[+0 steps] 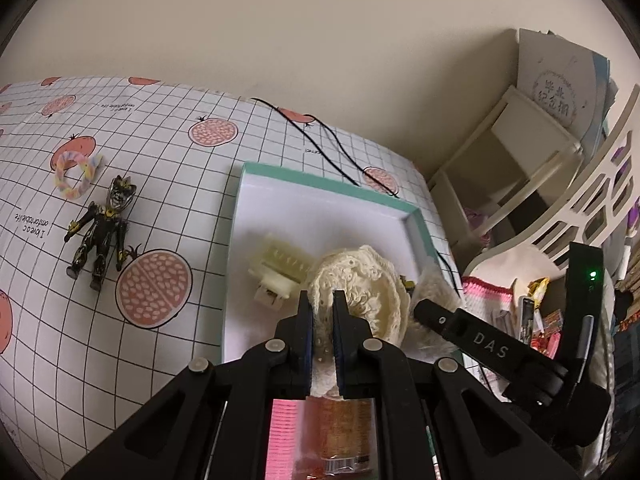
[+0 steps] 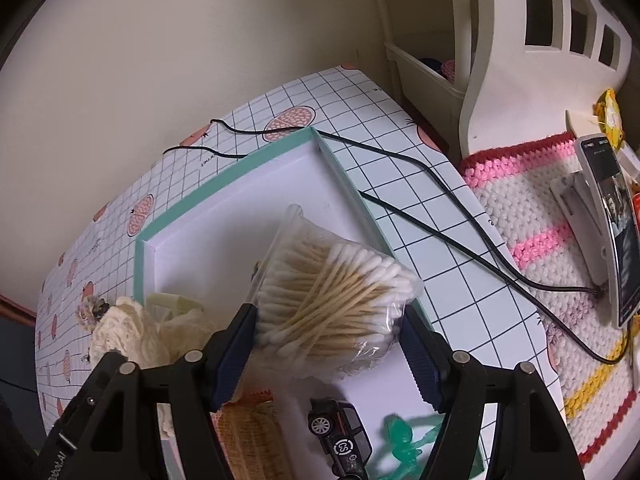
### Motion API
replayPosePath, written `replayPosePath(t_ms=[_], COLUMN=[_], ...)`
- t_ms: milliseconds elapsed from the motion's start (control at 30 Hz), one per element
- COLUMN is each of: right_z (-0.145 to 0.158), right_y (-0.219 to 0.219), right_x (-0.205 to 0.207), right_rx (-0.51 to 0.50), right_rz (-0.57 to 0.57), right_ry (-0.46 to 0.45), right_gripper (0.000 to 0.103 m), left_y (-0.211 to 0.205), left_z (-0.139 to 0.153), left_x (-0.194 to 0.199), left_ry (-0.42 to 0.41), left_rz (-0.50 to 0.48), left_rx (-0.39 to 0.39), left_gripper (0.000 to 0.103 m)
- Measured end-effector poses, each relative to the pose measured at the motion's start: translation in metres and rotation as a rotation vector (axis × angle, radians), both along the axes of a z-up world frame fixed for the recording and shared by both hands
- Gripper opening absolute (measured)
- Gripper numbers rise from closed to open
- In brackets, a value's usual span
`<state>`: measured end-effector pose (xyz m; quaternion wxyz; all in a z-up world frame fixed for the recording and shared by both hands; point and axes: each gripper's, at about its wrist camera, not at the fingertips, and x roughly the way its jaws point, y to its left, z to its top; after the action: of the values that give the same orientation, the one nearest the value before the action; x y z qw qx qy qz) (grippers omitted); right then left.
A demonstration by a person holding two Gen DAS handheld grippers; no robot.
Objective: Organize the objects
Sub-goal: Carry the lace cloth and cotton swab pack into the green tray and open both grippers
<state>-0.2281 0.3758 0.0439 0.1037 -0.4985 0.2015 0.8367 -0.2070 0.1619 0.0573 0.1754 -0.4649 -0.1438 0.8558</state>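
I see the table under a grid cloth printed with pink fruit, and on it the teal-rimmed white tray, its far half bare. 2 black cables cross the cloth just beside the tray's far rim. In my right gripper I grasp a clear bag of cotton swabs, the pads pressed to both sides of it, held above the tray's near end. My left gripper is clenched on a cream crocheted doily that lies bunched inside the tray, the cloth pinched between the 2 nearly closed jaws. Touching the doily on its left is a cream hair claw, also in the tray. A black toy car and a green plastic piece lie at the tray's near edge. Outside the tray, well apart to the left, a black and gold action figure lies on the cloth, with a pastel scrunchie just beyond it.
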Motion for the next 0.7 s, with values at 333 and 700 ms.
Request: replayPosePath(t_ms=[333, 700], right_z=[-0.007, -0.01], right_y=[-0.005, -0.003], right_x=[-0.001, 0.0], right_rx=[-0.004, -0.023], right_rz=[0.011, -0.004], right_ry=[-0.05, -0.064], right_gripper=[0.074, 0.075], left_y=[0.001, -0.006], left_z=[-0.017, -0.015], left_x=[-0.001, -0.001], left_ry=[-0.057, -0.067], left_rz=[-0.007, 0.001], left_rx=[-0.093, -0.082], left_gripper=[0.009, 0.021])
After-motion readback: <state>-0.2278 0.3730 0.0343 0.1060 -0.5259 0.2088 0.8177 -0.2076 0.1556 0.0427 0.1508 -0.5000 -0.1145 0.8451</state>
